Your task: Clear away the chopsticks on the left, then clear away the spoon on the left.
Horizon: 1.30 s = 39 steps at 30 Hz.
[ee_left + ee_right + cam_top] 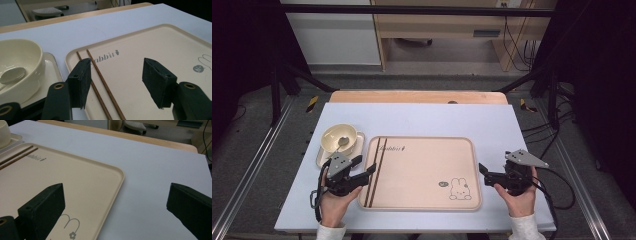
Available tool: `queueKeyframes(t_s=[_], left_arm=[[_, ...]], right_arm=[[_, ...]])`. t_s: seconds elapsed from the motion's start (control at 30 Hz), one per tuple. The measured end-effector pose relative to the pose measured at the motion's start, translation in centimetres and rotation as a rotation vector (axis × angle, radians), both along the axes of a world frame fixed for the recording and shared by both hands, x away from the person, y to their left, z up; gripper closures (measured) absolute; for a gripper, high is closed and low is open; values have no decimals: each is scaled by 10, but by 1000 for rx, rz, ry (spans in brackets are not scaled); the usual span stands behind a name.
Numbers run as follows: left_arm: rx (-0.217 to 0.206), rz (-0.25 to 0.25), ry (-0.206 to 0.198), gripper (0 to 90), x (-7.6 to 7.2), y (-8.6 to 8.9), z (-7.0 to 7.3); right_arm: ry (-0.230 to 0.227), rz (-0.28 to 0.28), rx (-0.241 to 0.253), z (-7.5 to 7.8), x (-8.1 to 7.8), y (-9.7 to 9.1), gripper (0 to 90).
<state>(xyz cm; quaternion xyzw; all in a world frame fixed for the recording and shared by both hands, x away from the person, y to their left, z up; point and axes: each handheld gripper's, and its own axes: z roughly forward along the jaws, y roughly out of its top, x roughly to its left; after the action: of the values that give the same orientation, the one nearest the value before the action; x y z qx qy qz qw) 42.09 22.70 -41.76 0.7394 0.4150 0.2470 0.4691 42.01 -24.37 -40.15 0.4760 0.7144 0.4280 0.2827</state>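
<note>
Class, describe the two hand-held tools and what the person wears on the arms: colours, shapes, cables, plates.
Both the left tool and the right tool are black, each with two blocky, flat-faced jaws. A grey three-cornered plate tops each. A black cable loops from the left tool; another trails from the right. The person's sleeves are white, with ribbed cuffs.

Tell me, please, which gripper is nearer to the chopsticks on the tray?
Left. The left gripper hangs open right beside the chopsticks; the right gripper sits past the tray's opposite edge.
</note>
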Motion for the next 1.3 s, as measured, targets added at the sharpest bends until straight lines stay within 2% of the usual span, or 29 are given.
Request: queueKeyframes(t_s=[0.1, 0.13, 0.37, 0.5, 0.6, 0.7, 0.83, 0.9, 1.3], left_arm=[[18, -22, -9, 383, -3, 7, 0], [43, -30, -9, 369, -5, 12, -1], [66, -43, 4, 332, -9, 26, -6], [82, -39, -3, 308, -11, 37, -7], [77, -19, -11, 298, -11, 53, -8], [73, -9, -14, 290, -12, 60, -7], [66, 33, -13, 282, -13, 76, -5], [58, 38, -14, 281, -14, 78, -4], [66, 84, -13, 236, -9, 97, -4]], right_arm=[[2, -2, -2, -1, 0, 1, 20], [4, 0, -9, -1, 1, 1, 20], [5, -1, -11, -2, 1, 2, 20], [7, -1, -4, -1, 0, 2, 20], [6, 0, -5, -1, 0, 2, 20], [6, 0, -6, -1, 0, 2, 20], [7, -4, -7, -1, 0, 2, 20], [5, -3, -11, -2, 0, 2, 20], [5, 2, -11, -2, 1, 3, 23]])
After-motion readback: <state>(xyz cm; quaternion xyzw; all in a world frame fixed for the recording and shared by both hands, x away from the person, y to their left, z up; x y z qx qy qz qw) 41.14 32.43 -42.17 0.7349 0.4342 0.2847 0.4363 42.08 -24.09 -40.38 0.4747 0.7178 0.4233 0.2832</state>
